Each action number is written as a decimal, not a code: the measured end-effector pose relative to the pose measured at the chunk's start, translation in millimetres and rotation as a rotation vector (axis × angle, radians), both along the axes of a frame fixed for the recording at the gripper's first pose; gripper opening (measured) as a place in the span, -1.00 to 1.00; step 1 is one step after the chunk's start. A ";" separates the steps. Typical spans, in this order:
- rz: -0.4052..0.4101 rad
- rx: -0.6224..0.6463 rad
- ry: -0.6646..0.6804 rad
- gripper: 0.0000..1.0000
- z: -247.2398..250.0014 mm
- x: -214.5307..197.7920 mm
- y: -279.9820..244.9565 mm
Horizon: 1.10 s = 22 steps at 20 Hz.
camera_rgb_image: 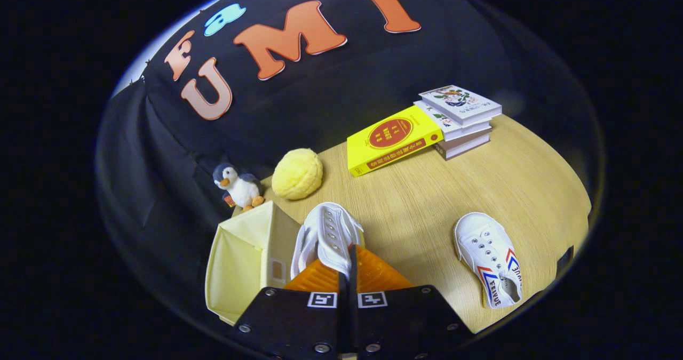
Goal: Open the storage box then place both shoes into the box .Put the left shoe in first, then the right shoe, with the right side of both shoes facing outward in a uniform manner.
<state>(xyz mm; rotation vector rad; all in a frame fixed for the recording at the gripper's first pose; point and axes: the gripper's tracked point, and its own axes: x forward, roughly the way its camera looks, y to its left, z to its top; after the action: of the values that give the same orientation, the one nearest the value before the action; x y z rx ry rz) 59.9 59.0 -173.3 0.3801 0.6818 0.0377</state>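
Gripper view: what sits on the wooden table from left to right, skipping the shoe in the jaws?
Pale yellow fabric storage box → small plush penguin → round yellow plush ball → yellow hardcover book → stack of white books → white canvas shoe lying loose.

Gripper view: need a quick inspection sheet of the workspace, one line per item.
Surface: wooden table, no spills seen.
Job's things: pale yellow storage box open, beside the fingers; one white shoe gripped, raised next to the box; second white shoe lying on the table, off to the other side.
Clutter: yellow book leaning on a stack of books; yellow plush ball; penguin toy, all beyond the fingers.
Grippers: gripper shut on the held shoe.
Cables: nothing seen.
Surroundings: black cloth wall behind the table.
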 end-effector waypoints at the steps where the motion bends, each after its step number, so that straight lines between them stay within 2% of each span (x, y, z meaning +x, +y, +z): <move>1: -0.014 -0.003 -0.014 -1.00 14.2 0.9 5.4; 4: -0.043 -0.036 -0.059 -1.00 49.1 -2.2 31.7; 8: -0.016 0.037 -0.065 -1.00 58.5 1.4 102.5; 14: 0.012 0.063 0.027 -1.00 13.3 -2.7 179.7; 22: -0.027 0.020 0.087 -1.00 -43.0 -8.2 207.9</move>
<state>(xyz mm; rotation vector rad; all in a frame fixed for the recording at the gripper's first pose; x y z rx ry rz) 51.7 266.9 -216.2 0.4117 0.7625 0.0020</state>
